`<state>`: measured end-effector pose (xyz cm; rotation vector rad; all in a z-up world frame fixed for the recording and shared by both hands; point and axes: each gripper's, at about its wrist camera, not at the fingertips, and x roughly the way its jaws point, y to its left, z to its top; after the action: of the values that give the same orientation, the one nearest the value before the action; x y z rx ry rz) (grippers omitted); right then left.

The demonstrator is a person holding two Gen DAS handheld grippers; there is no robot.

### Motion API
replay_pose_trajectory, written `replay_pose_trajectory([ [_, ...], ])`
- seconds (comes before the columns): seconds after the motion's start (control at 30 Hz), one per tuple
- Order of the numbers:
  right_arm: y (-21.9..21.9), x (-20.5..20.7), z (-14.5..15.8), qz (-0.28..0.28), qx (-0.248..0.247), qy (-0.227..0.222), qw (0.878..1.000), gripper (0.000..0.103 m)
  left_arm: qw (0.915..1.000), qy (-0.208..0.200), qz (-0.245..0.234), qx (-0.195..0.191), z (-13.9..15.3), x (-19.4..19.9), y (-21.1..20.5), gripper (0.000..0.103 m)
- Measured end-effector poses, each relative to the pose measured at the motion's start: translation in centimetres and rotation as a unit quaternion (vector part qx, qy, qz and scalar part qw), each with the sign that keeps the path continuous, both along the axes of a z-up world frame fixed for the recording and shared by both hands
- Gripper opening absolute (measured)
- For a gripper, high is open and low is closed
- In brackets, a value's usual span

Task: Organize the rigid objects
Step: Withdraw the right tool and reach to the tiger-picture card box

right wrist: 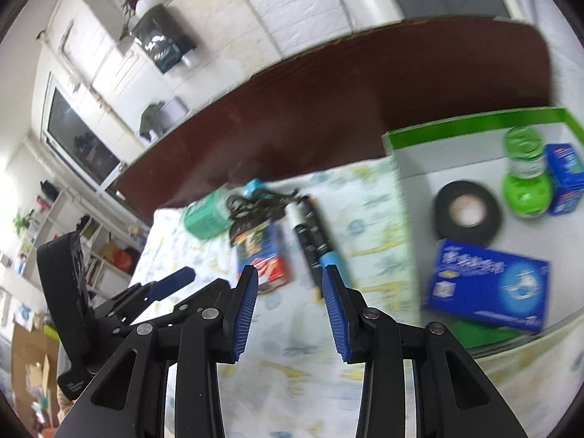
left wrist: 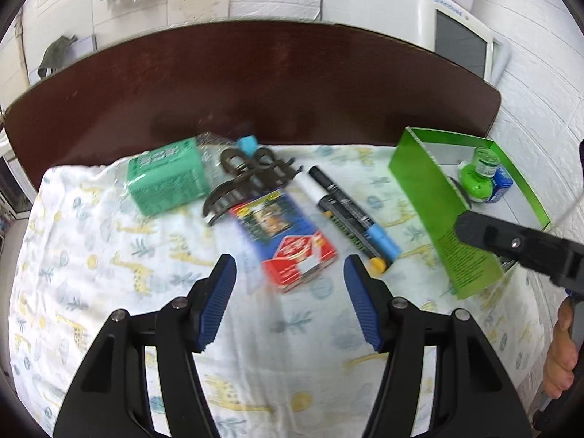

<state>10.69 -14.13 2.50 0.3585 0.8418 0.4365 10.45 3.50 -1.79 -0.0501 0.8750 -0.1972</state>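
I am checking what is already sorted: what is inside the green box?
Inside the green box lie a black tape roll, a green bottle, a small blue carton and a larger blue carton. The near wall hides one corner.

Glossy wooden table (left wrist: 255, 84), seemingly soft cloth (left wrist: 91, 255).

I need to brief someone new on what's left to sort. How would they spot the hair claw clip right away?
Start at the green cardboard tray on the right, then scan left across the giraffe-print cloth to the loose items near the headboard. The hair claw clip lies between the teal box and the markers, just above the red-and-blue box. It is the only dark brown, curved, toothed piece.
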Motion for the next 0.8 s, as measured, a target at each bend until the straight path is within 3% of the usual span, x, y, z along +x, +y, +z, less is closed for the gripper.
replay_pose_trajectory([
  [0.37, 7.7, 5.4, -3.8, 0.014, -0.017, 0.066, 0.998, 0.039, 0.9978, 0.038, -0.044, -0.032, -3.8, 1.3, 2.2, 0.061],
  [0.53, 8.7, 7.5, -4.9, 0.011, -0.027, 0.080, 0.996, 0.039, 0.9955, 0.048, -0.054, -0.061, -4.6, 2.6, 2.7, 0.061],
  [0.8, 9.0, 9.9, -6.2, 0.004, -0.052, 0.106, 0.993, 0.040, 0.9941, 0.046, -0.069, -0.070, -5.1, 4.6, 2.1, 0.061],
])
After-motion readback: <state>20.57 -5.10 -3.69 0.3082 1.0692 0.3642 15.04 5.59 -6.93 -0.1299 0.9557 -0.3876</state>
